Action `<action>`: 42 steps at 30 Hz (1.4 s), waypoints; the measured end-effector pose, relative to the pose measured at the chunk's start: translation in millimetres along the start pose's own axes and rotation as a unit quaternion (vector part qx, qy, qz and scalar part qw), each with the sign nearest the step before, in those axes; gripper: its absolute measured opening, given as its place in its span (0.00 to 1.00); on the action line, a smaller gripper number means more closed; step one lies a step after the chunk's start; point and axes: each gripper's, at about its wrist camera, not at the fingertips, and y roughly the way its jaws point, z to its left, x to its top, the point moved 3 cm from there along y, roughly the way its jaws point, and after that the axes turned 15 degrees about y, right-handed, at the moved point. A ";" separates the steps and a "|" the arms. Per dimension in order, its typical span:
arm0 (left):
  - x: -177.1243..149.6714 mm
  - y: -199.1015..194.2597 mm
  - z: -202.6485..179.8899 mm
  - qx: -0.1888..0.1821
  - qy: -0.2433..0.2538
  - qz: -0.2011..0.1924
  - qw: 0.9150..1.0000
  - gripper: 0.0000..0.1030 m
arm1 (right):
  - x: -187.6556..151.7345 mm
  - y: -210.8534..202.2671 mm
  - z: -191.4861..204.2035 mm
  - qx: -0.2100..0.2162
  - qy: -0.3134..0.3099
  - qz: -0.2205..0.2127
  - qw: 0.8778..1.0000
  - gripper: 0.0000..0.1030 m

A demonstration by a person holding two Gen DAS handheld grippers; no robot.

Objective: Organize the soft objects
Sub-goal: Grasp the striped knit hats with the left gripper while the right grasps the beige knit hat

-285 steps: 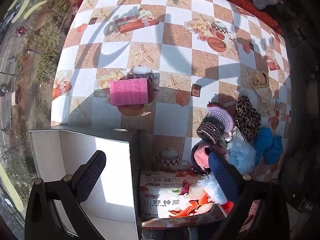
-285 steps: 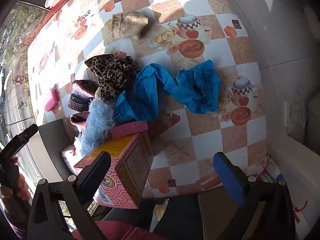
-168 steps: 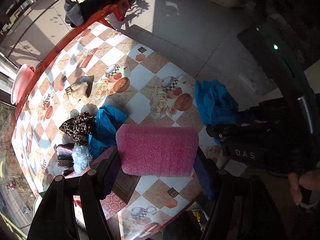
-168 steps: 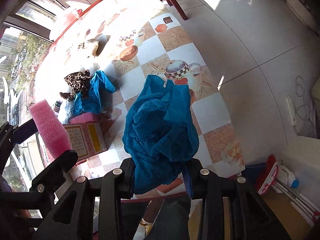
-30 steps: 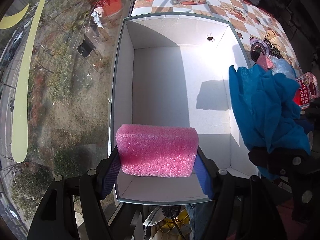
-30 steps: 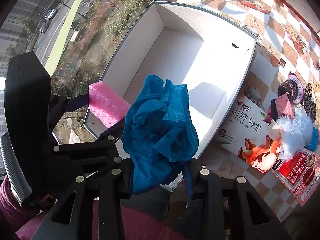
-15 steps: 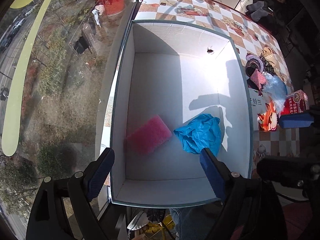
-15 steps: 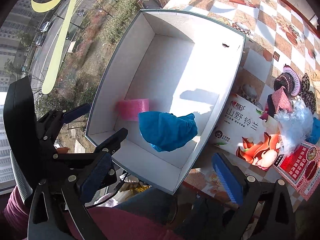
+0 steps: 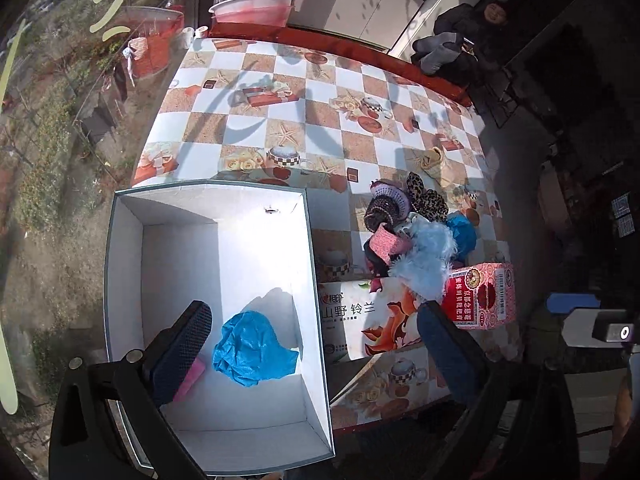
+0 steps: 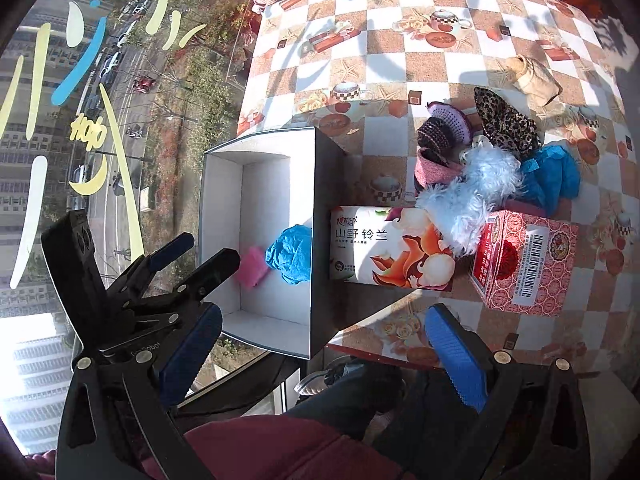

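The left gripper (image 9: 316, 344) is opening, nothing between its jaws; the right gripper (image 10: 320, 354) stands released and empty. Only the right wrist view shows a maroon sleeve (image 10: 280, 452). The tissue pack (image 10: 390, 248) reads "山野铃兰". The pink sponge (image 10: 251, 267) and blue cloth (image 9: 254, 350) – held a second ago – now lie in the white box (image 9: 124, 264).

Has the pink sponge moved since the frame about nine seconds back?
Yes. The pink sponge lay out on the checkered table then; now it lies inside the white box, beside the blue cloth, free of both grippers.
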 end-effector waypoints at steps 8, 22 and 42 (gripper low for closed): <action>95.8 90.5 -55.2 0.045 0.091 0.085 0.991 1.00 | 90.1 -33.6 -126.4 -0.064 0.130 -0.042 0.989 0.99; 113.3 243.8 -72.4 0.063 0.131 0.243 0.959 1.00 | 180.0 115.4 -240.0 -0.144 0.166 0.013 0.975 0.99; 132.1 236.5 -45.9 0.097 0.062 0.210 0.971 1.00 | 241.1 50.4 -234.0 -0.086 0.086 -0.087 0.989 0.99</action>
